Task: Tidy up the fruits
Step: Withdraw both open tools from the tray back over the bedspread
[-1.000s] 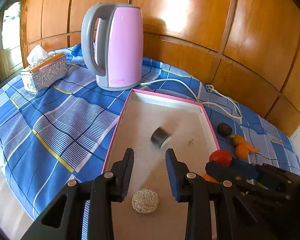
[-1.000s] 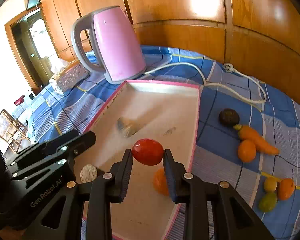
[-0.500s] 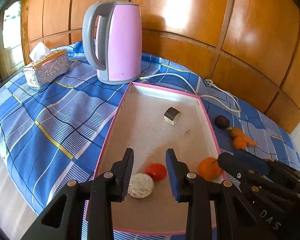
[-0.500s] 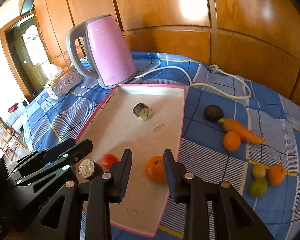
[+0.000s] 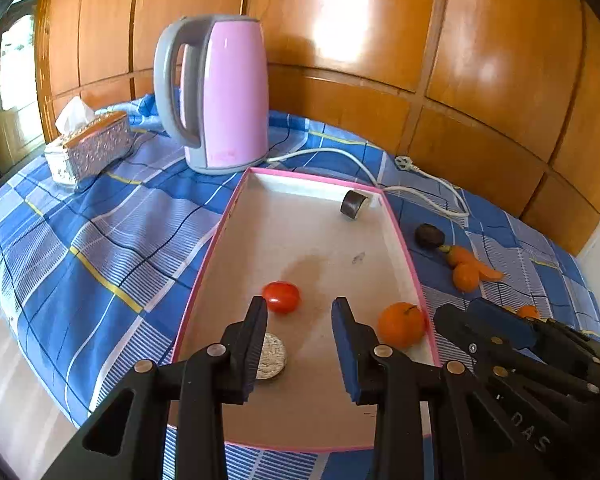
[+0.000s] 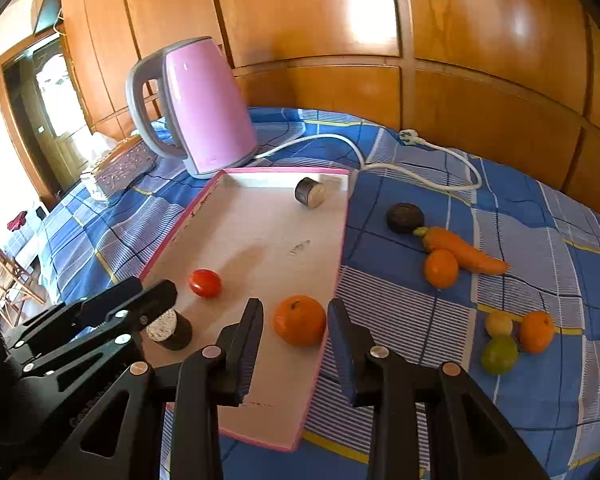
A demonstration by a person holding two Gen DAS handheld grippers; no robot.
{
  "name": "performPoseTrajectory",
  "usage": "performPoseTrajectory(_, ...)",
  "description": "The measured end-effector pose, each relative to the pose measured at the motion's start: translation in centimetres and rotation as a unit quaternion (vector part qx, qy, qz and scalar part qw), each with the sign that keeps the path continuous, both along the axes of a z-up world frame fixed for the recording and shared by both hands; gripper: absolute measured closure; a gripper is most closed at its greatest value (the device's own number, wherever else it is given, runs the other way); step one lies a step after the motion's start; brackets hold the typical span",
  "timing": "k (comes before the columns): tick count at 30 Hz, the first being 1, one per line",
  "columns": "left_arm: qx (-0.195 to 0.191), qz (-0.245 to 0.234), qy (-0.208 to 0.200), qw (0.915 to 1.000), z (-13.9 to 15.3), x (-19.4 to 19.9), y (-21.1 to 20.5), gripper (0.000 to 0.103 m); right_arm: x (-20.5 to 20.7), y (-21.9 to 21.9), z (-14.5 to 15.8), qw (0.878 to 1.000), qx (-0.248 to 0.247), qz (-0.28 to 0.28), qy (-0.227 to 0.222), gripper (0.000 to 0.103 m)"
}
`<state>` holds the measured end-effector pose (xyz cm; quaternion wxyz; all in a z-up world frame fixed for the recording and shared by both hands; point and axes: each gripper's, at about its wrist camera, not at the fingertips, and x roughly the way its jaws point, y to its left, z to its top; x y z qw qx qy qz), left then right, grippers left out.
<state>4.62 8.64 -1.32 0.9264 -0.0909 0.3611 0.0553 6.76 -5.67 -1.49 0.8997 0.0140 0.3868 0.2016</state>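
- Left hand-held gripper (image 5: 300, 306): narrow gap between the fingers, nothing held; hangs above the near end of the pink-rimmed tray (image 5: 216, 240).
- Right hand-held gripper (image 6: 295, 306): also narrow and empty; points at the near right corner of the tray.
- Inside the tray: a red tomato (image 5: 281, 297) at the left side, an orange (image 5: 402, 325) just beside the right rim, both lying free.
- Also inside (not fruit, as it seems): a dark cylinder with silver top (image 5: 274, 356) near the tomato, a second cylinder (image 5: 354, 205) lying at the far wall.
- On the blue checked cloth (image 6: 400, 320), right of the tray: a dark round fruit (image 6: 405, 218), a carrot (image 6: 460, 250) and a small orange (image 6: 441, 268) touching each other.
- Nearer, well apart from the tray: a lemon (image 6: 499, 323), a green lime (image 6: 499, 354), another orange (image 6: 537, 331), close together.
- Behind the tray: a pink kettle (image 5: 224, 92) with white cord (image 6: 420, 172), a silver tissue box (image 5: 92, 148) to its left.
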Motion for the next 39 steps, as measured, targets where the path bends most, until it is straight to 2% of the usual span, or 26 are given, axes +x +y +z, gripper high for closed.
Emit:
performPoseTrajectory(11, 0.005, -0.018, 0.003, 0.9998, -0.2, -0.2, -1.4, 0.066, -0.4, -2.1, -0.5, 1.0, 0.0, -0.025, 0.003, 0.069)
performPoseTrajectory(24, 0.012, -0.06, 0.008, 0.9981, -0.5, -0.1, -4.6, 0.066, -0.4, -6.1, -1.7, 0.997, 0.004, -0.073, 0.018, 0.069)
performPoseTrajectory(31, 0.014, -0.088, 0.013, 0.9959, -0.9, 0.0, -6.6, 0.066, -0.5, -9.5, -2.6, 0.993, 0.004, -0.11, 0.029, 0.069)
performPoseTrajectory(39, 0.016, -0.133, 0.015, 0.9908, -1.0, 0.1, -9.5, 0.066, -0.9, -14.6, -4.5, 0.984, 0.005, -0.173, 0.051, 0.069)
